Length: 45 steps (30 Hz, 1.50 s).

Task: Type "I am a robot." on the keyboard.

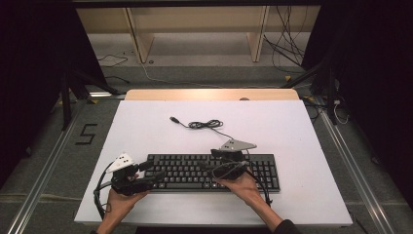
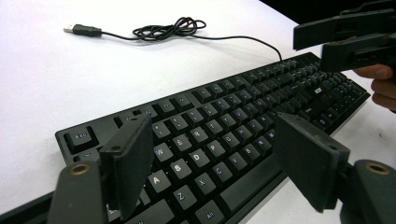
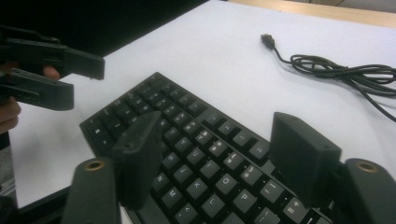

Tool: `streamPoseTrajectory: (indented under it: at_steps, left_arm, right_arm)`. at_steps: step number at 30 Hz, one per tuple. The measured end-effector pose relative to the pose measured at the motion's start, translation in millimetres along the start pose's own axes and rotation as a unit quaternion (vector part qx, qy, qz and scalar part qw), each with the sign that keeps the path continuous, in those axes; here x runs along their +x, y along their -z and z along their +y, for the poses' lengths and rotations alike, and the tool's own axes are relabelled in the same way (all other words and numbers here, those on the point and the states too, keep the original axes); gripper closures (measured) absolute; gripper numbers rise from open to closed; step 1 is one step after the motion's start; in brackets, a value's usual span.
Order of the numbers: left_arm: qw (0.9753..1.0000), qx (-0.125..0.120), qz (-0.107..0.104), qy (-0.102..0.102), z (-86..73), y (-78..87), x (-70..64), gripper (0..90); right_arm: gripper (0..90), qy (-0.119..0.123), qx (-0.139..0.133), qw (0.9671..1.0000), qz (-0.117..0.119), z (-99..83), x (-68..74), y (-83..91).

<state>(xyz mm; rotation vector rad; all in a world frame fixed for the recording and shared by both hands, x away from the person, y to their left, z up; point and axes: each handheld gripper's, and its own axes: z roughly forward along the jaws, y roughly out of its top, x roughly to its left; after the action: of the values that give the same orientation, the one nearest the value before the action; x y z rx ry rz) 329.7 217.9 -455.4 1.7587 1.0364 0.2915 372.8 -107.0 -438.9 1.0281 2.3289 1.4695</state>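
Black keyboard (image 1: 214,172) lying flat near the front edge of the white counter (image 1: 292,131), its cable (image 1: 207,125) coiled behind it and ending in a loose USB plug (image 1: 173,119). Left gripper (image 2: 212,163) over the keyboard's left end, jaws spread above the letter keys; right gripper (image 3: 215,161) over the middle of the keyboard, jaws likewise spread, neither pair pinching anything

White table (image 1: 146,122) at centre, a pale wooden edge (image 1: 212,94) along its far side. Beyond the table, a light wooden shelf unit (image 1: 195,29) and loose cables (image 1: 287,48) on grey floor (image 1: 204,75). Left of the table, a black "5" floor marking (image 1: 86,134); metal rails (image 1: 41,180) on both sides.
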Motion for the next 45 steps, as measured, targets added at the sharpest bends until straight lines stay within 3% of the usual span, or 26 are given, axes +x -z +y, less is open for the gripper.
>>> streamPoseTrajectory:
  at_steps: [7,28,45]
  left_arm:
    - [1.0,-0.001,0.0,0.0,0.0,0.0,-0.1,28.6]
    - [1.0,-0.005,-0.001,-0.001,0.2,0.6,-0.7,28.6]
    - [1.0,-0.005,-0.001,-0.001,0.3,0.5,-0.7,28.6]
  right_arm:
    - [46.1,-0.002,0.019,0.9998,-0.008,0.1,0.3,-8.2]
    - [85.6,0.0,0.067,0.9978,0.0,-2.0,3.7,-27.2]
    - [90.0,0.002,0.111,0.9933,-0.033,-9.5,1.7,-43.8]
